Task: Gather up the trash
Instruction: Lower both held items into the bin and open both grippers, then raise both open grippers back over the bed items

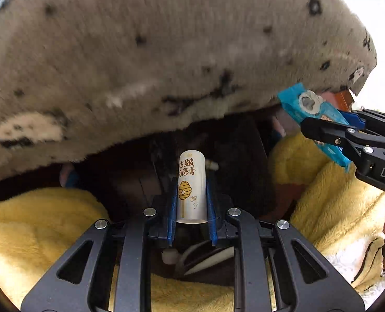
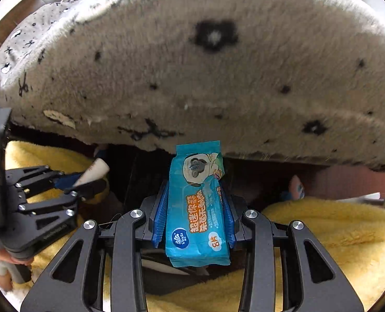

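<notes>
Left gripper [image 1: 191, 202]: its jaws were closed on a white lip balm tube [image 1: 191, 186]; the blue pads pressed both long sides of the tube.
Lip balm tube: it stood along the fingers and reached past the tips, with a yellow beehive drawing and brown Chinese characters on its side. In the right wrist view it showed only as a pale cone [image 2: 93, 172] between the left jaws [image 2: 74, 182].
Right gripper [image 2: 193, 213]: its jaws were closed on a blue wet wipes pack [image 2: 196, 205], which was gripped by its two long edges.
Wet wipes pack: it was flat and lengthwise between the fingers, with orange characters, a white logo and a cartoon figure on the face. Its far end almost reached the lower edge of the plush cushion. In the left wrist view the pack [image 1: 313, 109] stuck out of the right gripper [image 1: 330, 132] at the right side.
Plush cushion [image 1: 153, 59]: grey-beige and furry with dark flower marks, it filled the upper part of both views, above both grippers.
Yellow blanket [image 1: 36, 223]: fluffy fabric lay below and on both sides of the grippers.
Gap under the cushion: it was dark, and I could not tell what was inside.
</notes>
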`<state>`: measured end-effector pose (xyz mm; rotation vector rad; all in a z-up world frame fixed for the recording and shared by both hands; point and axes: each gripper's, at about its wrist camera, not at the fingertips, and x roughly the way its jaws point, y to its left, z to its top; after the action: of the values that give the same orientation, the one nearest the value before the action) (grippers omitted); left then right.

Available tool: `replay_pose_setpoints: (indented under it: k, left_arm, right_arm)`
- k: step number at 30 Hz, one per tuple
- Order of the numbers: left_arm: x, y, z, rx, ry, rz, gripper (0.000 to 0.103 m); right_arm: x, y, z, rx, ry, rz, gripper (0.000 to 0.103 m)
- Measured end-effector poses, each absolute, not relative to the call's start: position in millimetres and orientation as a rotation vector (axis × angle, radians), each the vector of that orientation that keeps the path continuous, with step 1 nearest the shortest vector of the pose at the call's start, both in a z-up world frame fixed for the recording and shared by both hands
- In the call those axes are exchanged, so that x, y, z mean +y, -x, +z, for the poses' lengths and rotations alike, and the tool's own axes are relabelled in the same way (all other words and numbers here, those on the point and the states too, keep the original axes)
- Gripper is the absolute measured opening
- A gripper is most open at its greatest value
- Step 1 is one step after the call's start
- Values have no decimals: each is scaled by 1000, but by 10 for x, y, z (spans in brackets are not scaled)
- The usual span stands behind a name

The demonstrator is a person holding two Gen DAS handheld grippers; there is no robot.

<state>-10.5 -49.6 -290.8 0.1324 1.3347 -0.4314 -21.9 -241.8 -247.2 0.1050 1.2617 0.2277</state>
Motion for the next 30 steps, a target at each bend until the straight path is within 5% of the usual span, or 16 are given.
replay_pose_setpoints:
  k: [14, 18, 25, 30]
  left_arm:
    - [-557, 52, -3179, 1437, -133, -500, 21]
    - [-544, 35, -3136, 1430, -129, -493, 45]
    - [-472, 13, -2971, 1386, -137, -460, 58]
    - [-461, 25, -2739, 1309, -140, -436, 86]
  right_arm:
    - [-2270, 45, -2771, 1365, -119, 272, 42]
    - [-2267, 4, -2749, 1361, -125, 262, 56]
    - [-2335, -10, -2548, 1310, -113, 210, 64]
    - [-2404, 29, -2406, 1247, -83, 145, 89]
